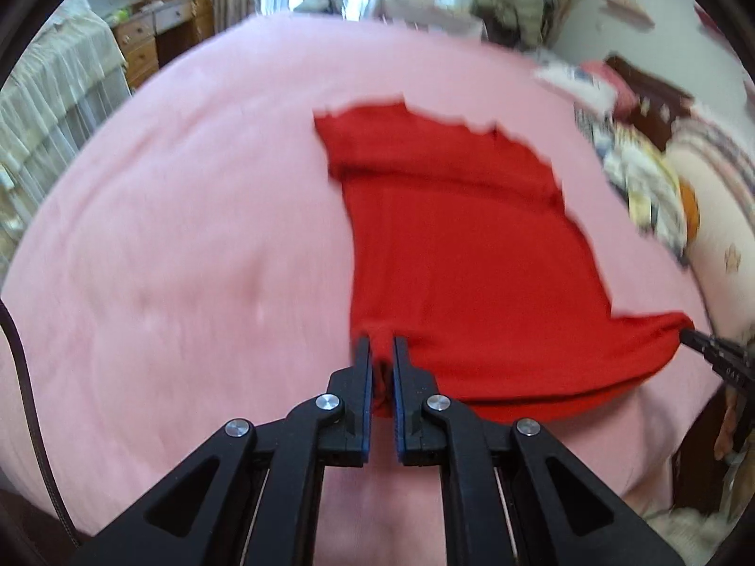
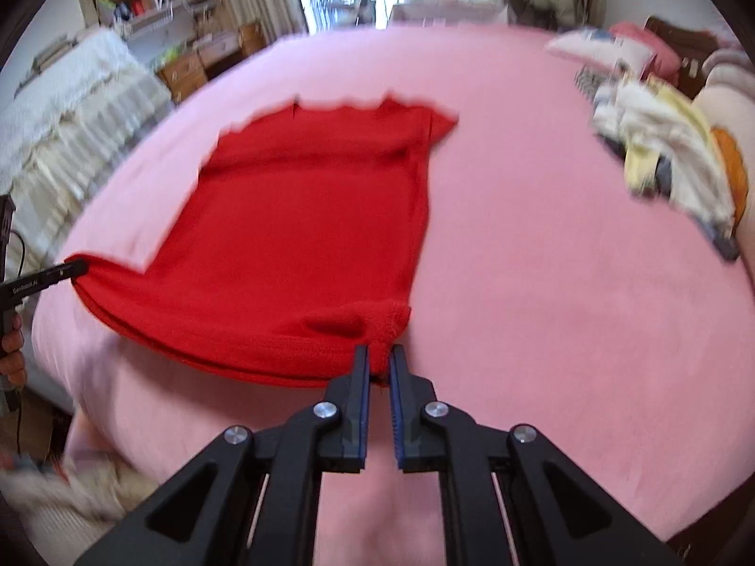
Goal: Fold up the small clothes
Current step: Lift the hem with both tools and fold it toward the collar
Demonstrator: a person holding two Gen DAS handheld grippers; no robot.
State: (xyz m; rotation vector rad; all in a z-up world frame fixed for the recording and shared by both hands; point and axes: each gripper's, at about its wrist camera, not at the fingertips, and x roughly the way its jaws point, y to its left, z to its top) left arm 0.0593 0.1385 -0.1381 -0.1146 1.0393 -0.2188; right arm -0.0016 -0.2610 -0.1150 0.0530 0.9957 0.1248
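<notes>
A small red knitted garment (image 1: 453, 245) lies on a pink bed cover (image 1: 188, 236), its near hem lifted off the cover. My left gripper (image 1: 381, 342) is shut on the hem's near left corner. My right gripper (image 2: 379, 351) is shut on the hem's near right corner. In the right wrist view the red garment (image 2: 302, 236) stretches away from me, and the left gripper (image 2: 66, 271) pinches its far left corner. The right gripper's tip (image 1: 693, 336) shows at the right edge of the left wrist view, with red cloth in it.
A heap of mixed clothes (image 2: 670, 155) lies at the right side of the bed, and pillows (image 2: 608, 47) lie beyond it. A draped white cloth (image 2: 71, 118) and wooden drawers (image 2: 188, 70) stand left of the bed. A dark cable (image 1: 28, 401) hangs at the left.
</notes>
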